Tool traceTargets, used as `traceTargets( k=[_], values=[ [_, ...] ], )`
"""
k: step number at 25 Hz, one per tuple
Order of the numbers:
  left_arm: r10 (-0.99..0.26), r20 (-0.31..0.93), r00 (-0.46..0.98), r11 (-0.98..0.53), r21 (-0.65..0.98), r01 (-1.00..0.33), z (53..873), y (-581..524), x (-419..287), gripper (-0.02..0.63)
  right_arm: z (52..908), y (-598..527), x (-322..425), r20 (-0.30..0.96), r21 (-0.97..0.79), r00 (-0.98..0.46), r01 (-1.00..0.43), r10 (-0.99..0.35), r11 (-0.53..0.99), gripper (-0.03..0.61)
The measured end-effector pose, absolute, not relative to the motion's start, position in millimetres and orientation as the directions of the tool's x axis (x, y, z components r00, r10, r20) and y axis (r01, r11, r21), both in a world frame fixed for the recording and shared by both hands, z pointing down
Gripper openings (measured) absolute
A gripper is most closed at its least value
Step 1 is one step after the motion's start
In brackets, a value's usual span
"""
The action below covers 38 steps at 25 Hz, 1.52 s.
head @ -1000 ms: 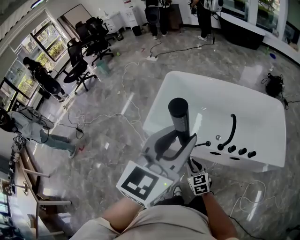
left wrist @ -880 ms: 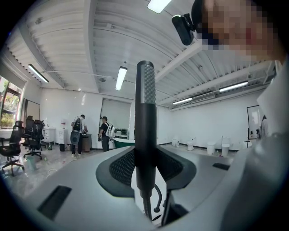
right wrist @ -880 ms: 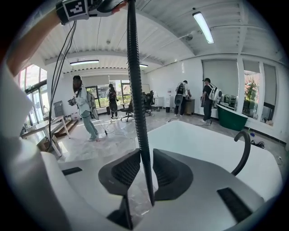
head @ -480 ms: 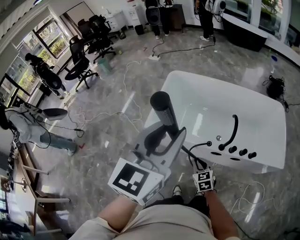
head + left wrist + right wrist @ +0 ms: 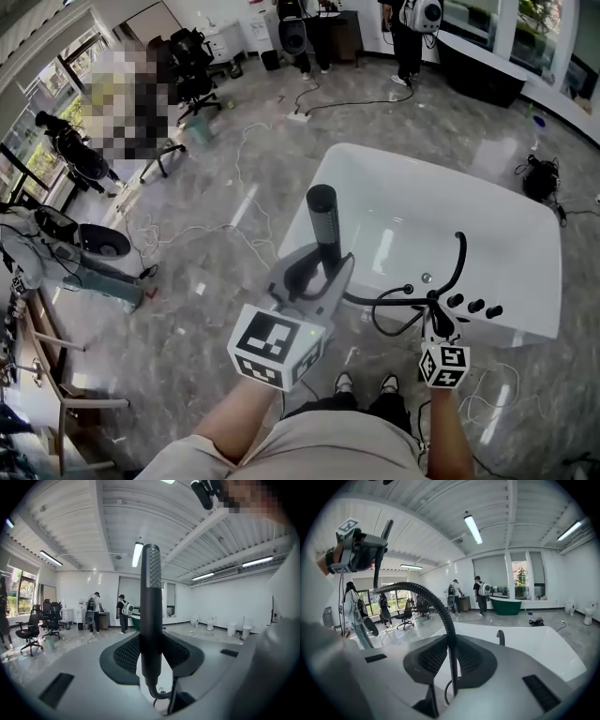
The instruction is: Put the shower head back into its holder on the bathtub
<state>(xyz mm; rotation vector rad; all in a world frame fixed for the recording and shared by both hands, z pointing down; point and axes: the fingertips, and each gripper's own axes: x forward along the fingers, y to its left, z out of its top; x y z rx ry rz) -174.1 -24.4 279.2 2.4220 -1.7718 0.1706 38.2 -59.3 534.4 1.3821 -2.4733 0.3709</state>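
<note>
White bathtub [image 5: 525, 225] below: left gripper [image 5: 323, 270] clamps the shower head [image 5: 322, 214] upright over its rim, while right gripper [image 5: 437, 319] has risen to pinch the hose [image 5: 394, 302] (slack tamed), so reseating looks close.

- Bathtub [image 5: 506, 211]: centre right, beyond the person's feet.
- Shower head [image 5: 322, 217]: between the left gripper's [image 5: 321, 272] jaws, over the tub's left edge.
- Hose [image 5: 389, 298]: runs right into the right gripper's [image 5: 435, 314] jaws, beside the knobs [image 5: 473, 306] on the near rim.
</note>
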Motion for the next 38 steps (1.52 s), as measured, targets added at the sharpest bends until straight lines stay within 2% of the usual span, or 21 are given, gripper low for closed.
traceTargets(
  k=[7, 19, 34, 38],
  values=[
    [-0.922, 0.194, 0.336, -0.326, 0.08, -0.942, 305.2, -28.9, -166.7, 0.133, 440.9, -82.0, 59.0, 0.191, -0.037, -0.473, -0.879, -0.86, 0.475, 0.063],
    [-0.902, 0.121, 0.415, -0.4, 0.127, -0.907, 296.4, -43.7, -132.1, 0.133, 298.0, -88.5, 55.8, -0.062, 0.182, -0.519, -0.846, -0.852, 0.502, 0.063],
    [-0.876, 0.084, 0.475, -0.467, 0.094, -0.879, 279.3, -70.7, -99.6, 0.133, 230.6, -122.6, 76.3, -0.218, 0.298, -0.501, -0.851, -0.838, 0.432, 0.063],
    [-0.882, 0.114, 0.457, -0.446, 0.11, -0.888, 275.7, -84.5, -95.8, 0.133, 222.7, -140.2, 82.1, -0.213, 0.292, -0.518, -0.843, -0.829, 0.452, 0.063]
  ],
)
